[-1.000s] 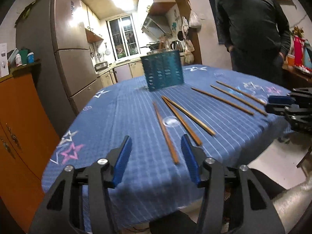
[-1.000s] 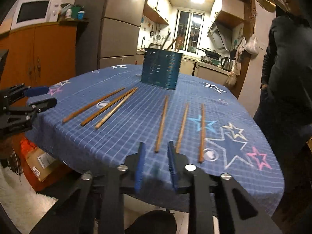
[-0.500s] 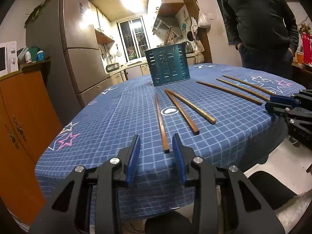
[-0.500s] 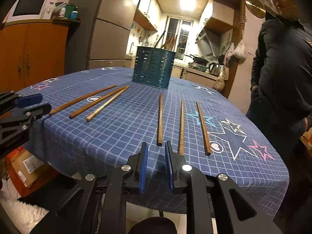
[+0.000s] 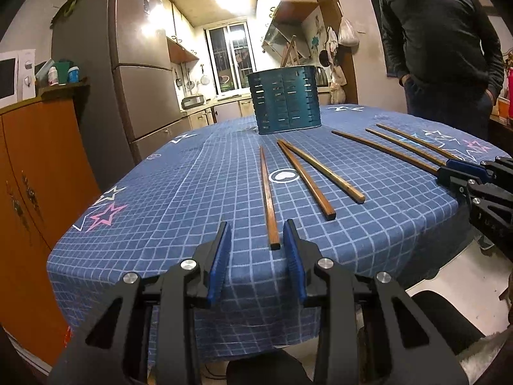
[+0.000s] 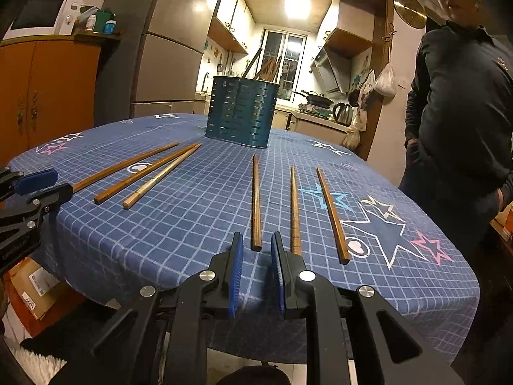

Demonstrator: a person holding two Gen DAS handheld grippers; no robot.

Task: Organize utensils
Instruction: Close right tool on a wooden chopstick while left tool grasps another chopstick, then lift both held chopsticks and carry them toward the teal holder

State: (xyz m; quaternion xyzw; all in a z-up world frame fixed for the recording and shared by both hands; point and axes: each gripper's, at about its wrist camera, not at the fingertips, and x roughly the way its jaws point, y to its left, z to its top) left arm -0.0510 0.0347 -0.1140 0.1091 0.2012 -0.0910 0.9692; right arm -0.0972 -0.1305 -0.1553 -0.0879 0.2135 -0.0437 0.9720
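Note:
Several wooden chopsticks lie on the blue checked tablecloth [image 5: 192,192] in two groups of three. A teal perforated holder [image 5: 284,101] stands behind them, and in the right wrist view the holder [image 6: 240,110] has utensils sticking out. My left gripper [image 5: 257,223] is open at the table's near edge. The near end of the leftmost chopstick [image 5: 267,197] lies between its tips, close to the right pad and untouched. My right gripper [image 6: 256,234] is open by a narrow gap, and the end of another chopstick [image 6: 256,199] sits just between its tips, not pinched.
A person in a dark top [image 6: 465,112] stands at the table's far right side. An orange cabinet [image 5: 38,176] and a tall fridge [image 5: 138,73] stand to the left. A cardboard box [image 6: 35,285] lies on the floor by the table edge.
Both grippers have sunk and come closer to the table edge. The left jaws have narrowed. A chopstick end now lies between each gripper's tips.

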